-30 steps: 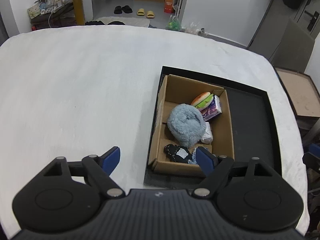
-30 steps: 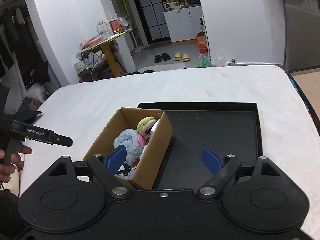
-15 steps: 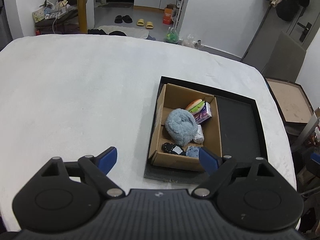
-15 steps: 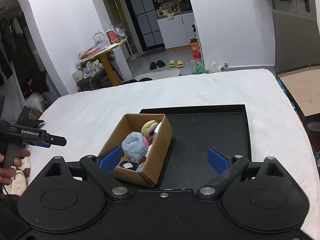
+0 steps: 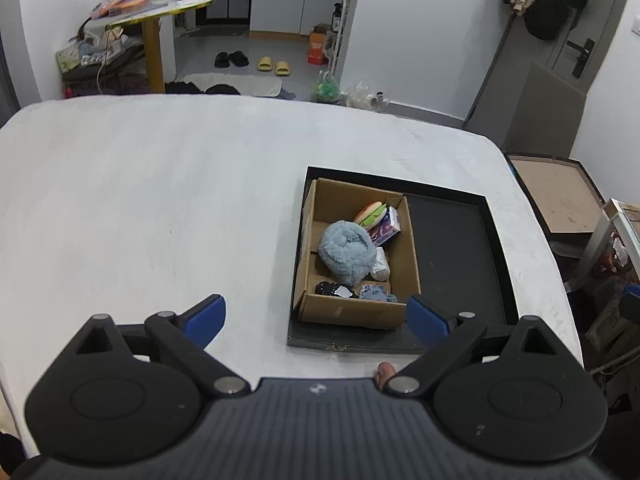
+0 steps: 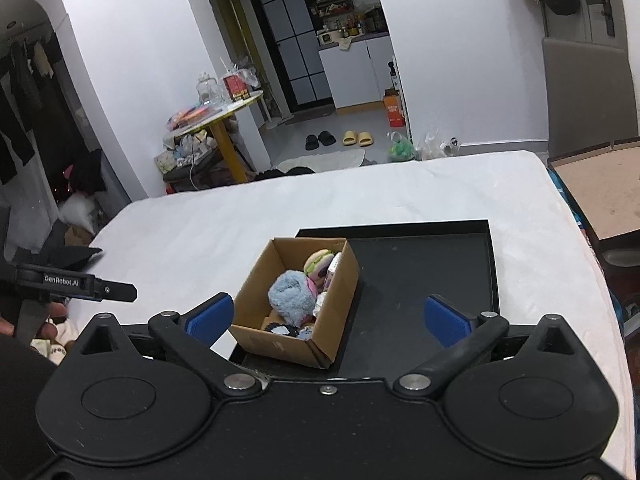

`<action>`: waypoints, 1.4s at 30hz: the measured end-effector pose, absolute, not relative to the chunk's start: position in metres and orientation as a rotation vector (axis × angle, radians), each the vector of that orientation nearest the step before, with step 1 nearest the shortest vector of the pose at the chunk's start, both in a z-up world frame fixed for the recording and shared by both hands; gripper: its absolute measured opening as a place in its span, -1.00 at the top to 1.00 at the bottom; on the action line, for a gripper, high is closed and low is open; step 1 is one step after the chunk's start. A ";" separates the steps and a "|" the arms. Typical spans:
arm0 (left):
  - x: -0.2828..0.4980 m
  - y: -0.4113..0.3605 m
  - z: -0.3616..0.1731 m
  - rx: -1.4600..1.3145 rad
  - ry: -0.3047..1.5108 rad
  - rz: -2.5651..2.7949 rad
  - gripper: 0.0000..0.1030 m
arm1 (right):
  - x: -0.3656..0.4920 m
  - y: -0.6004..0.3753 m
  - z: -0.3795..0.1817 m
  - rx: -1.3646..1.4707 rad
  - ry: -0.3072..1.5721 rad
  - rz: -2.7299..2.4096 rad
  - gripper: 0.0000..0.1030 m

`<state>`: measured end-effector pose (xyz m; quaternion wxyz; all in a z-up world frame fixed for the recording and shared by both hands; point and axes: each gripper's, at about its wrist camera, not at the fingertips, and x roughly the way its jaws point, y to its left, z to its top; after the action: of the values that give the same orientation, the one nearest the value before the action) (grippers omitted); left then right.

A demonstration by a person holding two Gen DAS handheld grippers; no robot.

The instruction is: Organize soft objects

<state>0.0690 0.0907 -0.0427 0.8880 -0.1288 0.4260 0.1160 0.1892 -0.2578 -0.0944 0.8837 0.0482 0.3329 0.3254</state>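
Both grippers pulling back from cardboard box (image 5: 356, 312), jaws just been widening, nothing between, left gripper (image 5: 316, 316), right gripper (image 6: 326, 316), only right view showing a hand (image 6: 48, 320).

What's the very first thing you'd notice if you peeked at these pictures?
Probably the fluffy blue plush sitting in the middle of the cardboard box, with a burger-shaped toy tucked at the box's far end. The box stands at the left end of a black tray on a big white table. Both the left gripper and right gripper hang open and empty.
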 end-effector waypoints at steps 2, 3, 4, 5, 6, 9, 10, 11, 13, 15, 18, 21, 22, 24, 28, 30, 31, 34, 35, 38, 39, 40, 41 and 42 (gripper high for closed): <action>0.065 0.090 -0.040 -0.264 0.880 0.246 -0.88 | 0.183 -0.260 -0.092 0.105 0.689 0.667 -1.00; 0.064 0.090 -0.039 -0.263 0.878 0.247 -0.88 | 0.181 -0.261 -0.091 0.109 0.687 0.666 -1.00; 0.062 0.090 -0.038 -0.261 0.875 0.249 -0.88 | 0.179 -0.262 -0.090 0.113 0.684 0.666 -1.00; 0.059 0.091 -0.037 -0.262 0.872 0.253 -0.88 | 0.176 -0.263 -0.090 0.116 0.682 0.665 -1.00; 0.057 0.092 -0.036 -0.266 0.869 0.258 -0.88 | 0.175 -0.264 -0.089 0.120 0.681 0.664 -1.00; 0.049 0.090 -0.034 -0.269 0.864 0.257 -0.88 | 0.173 -0.266 -0.087 0.130 0.691 0.662 -1.00; 0.046 0.089 -0.032 -0.265 0.862 0.255 -0.88 | 0.170 -0.266 -0.087 0.126 0.694 0.663 -1.00; 0.043 0.087 -0.031 -0.262 0.858 0.253 -0.88 | 0.169 -0.265 -0.085 0.120 0.694 0.664 -1.00; 0.037 0.084 -0.026 -0.260 0.849 0.246 -0.89 | 0.165 -0.264 -0.083 0.119 0.694 0.672 -1.00; 0.030 0.081 -0.021 -0.259 0.836 0.245 -0.89 | 0.159 -0.264 -0.079 0.120 0.695 0.675 -1.00; 0.020 0.074 -0.014 -0.242 0.818 0.245 -0.90 | 0.150 -0.266 -0.074 0.122 0.694 0.681 -1.00; 0.013 0.066 -0.010 -0.222 0.809 0.237 -0.94 | 0.143 -0.265 -0.069 0.120 0.696 0.691 -1.00; 0.011 0.064 -0.009 -0.218 0.806 0.234 -0.94 | 0.140 -0.264 -0.067 0.116 0.694 0.693 -1.00; 0.007 0.061 -0.006 -0.216 0.800 0.228 -0.94 | 0.134 -0.262 -0.064 0.109 0.688 0.698 -1.00; 0.001 0.055 -0.001 -0.202 0.787 0.220 -0.94 | 0.127 -0.261 -0.057 0.116 0.674 0.703 -1.00; 0.000 0.053 0.003 -0.201 0.781 0.215 -0.94 | 0.125 -0.260 -0.054 0.111 0.672 0.706 -1.00; -0.001 0.051 0.004 -0.199 0.779 0.210 -0.94 | 0.123 -0.258 -0.053 0.108 0.670 0.708 -1.00; -0.003 0.046 0.008 -0.182 0.770 0.216 -0.95 | 0.119 -0.254 -0.050 0.097 0.667 0.714 -1.00; -0.003 0.045 0.009 -0.174 0.767 0.225 -0.95 | 0.119 -0.253 -0.049 0.100 0.666 0.711 -1.00; -0.003 0.044 0.010 -0.175 0.770 0.233 -0.94 | 0.115 -0.251 -0.045 0.094 0.661 0.691 -1.00; -0.003 0.044 0.011 -0.175 0.767 0.232 -0.95 | 0.115 -0.251 -0.046 0.093 0.663 0.684 -1.00; -0.004 0.044 0.011 -0.174 0.764 0.233 -0.95 | 0.115 -0.251 -0.047 0.095 0.669 0.680 -1.00; -0.004 0.043 0.012 -0.172 0.763 0.234 -0.94 | 0.115 -0.252 -0.047 0.099 0.675 0.676 -1.00; -0.004 0.042 0.012 -0.171 0.762 0.234 -0.94 | 0.115 -0.252 -0.047 0.100 0.677 0.672 -1.00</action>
<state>-0.0041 0.0424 0.0118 0.9182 -0.0830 0.3704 0.1138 0.1152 -0.2516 -0.0472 0.8871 0.0483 0.3257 0.3235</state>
